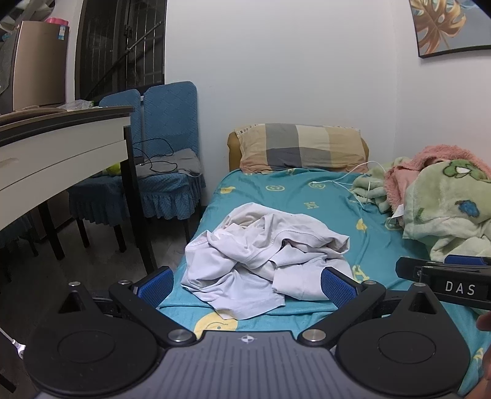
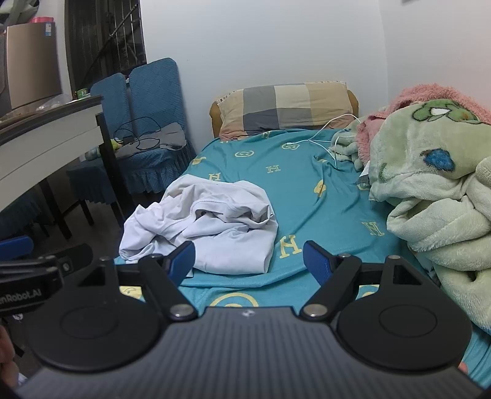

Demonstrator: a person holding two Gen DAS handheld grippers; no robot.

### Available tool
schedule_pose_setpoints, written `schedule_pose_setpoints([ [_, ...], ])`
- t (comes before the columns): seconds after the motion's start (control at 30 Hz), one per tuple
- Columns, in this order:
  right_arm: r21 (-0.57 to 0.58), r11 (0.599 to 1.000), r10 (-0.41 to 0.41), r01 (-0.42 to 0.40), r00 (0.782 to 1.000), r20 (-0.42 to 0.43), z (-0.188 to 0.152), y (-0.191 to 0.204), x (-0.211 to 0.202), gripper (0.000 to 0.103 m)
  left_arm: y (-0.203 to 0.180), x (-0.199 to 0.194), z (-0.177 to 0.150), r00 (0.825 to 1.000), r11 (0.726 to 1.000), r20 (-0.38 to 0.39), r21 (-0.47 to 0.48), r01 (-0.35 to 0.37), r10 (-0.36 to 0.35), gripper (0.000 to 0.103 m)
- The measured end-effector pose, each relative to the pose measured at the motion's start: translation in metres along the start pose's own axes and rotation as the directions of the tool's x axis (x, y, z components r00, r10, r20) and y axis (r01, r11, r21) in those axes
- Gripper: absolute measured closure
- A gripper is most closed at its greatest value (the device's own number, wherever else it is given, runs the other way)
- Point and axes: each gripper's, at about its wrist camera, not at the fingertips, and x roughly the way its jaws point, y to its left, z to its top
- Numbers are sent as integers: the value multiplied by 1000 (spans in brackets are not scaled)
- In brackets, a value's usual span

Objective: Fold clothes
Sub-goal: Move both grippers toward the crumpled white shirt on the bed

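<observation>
Two grippers hovered with jaws spread, empty: the left gripper (image 1: pixel 247 284) framed the crumpled white shirt (image 1: pixel 264 254) at centre frame on the teal bedsheet (image 1: pixel 291 193); only its view showed the leaf picture (image 1: pixel 445 26), upper right. The right gripper (image 2: pixel 248 261) saw the shirt lower left.

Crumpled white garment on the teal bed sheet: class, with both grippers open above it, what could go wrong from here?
1. The crumpled white garment is bunched in layers; a pinch may catch several layers.
2. It lies near the edge of the teal patterned bed sheet; pulling could drag it off.
3. The green fleece blanket crowds the spreading space.
</observation>
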Motion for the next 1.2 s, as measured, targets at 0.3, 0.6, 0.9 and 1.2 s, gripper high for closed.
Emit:
schedule_pose_setpoints([
  [0.3,-12,999,-31,32,999,23,3,6,-3,24,2,5,-2,1000,1000,-1,9,2,-2,0],
  [0.6,56,997,-46,45,999,5,-2,-13,5,24,8,9,-6,999,999,33,-32,21,-20,0],
  [0.9,63,997,-38,38,999,6,-2,-16,6,24,12,18,-9,1000,999,27,-49,9,-7,0],
  [1.2,107,993,-47,48,999,-5,-2,-14,6,24,14,28,-12,1000,998,9,-62,-22,23,0],
])
